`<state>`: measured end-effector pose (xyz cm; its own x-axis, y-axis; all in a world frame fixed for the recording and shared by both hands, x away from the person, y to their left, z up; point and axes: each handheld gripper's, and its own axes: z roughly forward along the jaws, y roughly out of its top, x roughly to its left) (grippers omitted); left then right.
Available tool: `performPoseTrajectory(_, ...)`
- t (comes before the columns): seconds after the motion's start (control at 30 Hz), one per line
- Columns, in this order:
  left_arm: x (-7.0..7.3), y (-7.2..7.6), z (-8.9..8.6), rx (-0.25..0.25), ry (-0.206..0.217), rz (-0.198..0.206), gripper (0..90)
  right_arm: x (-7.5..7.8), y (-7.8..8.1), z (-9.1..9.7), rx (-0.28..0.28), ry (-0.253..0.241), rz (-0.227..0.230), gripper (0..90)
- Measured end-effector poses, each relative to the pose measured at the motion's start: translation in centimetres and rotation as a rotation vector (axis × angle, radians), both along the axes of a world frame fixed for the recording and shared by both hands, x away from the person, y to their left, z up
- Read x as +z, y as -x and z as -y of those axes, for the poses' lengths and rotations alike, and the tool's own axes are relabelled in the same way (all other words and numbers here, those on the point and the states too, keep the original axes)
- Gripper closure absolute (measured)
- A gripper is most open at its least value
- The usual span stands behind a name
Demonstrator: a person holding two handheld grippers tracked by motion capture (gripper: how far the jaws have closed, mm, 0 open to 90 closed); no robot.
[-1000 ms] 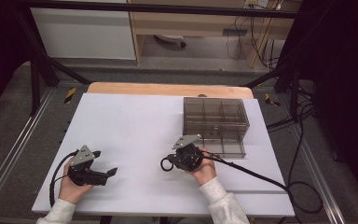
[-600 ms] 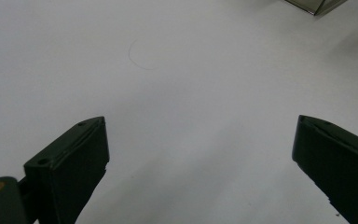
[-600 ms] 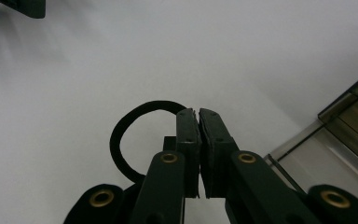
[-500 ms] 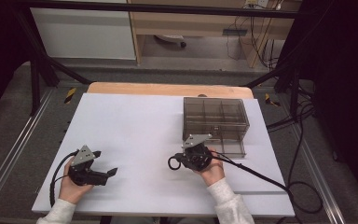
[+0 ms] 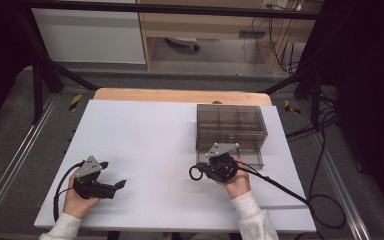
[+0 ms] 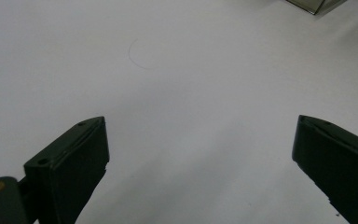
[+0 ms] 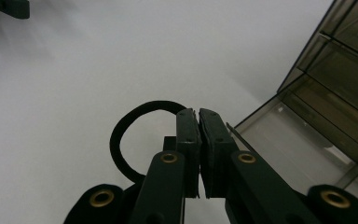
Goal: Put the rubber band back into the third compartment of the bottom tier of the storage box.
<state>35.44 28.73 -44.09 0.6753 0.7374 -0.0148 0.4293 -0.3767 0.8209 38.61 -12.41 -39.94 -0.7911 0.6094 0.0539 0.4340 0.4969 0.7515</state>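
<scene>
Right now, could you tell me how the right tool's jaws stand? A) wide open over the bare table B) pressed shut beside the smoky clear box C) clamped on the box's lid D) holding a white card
B: in the right gripper view the right tool's jaws meet with nothing seen between them, the smoky clear box just alongside.

Each of the person's hands carries a black two-jaw gripper. The left gripper (image 5: 121,184) and the right gripper (image 5: 219,152) each bear a grey three-cornered plate on top, pierced with small holes. White sleeves (image 5: 252,218) cover both forearms down to the wrists. A black cable (image 5: 280,188) trails from the right gripper, and a thinner black cable loops from the left one. In the right gripper view the jaws are flat, matte black blocks on black link arms, each arm pinned with a brass-coloured rivet (image 7: 169,158). In the left gripper view the jaw blocks show small screw holes and slightly chipped edges.
</scene>
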Motion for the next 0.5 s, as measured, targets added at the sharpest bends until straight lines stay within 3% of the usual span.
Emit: performPoseTrajectory(0.5,0.0,0.0,0.0,0.000,0.000,-0.001,3.5,-0.1,0.0,2.8,-0.060,0.009,-0.005,87.7)
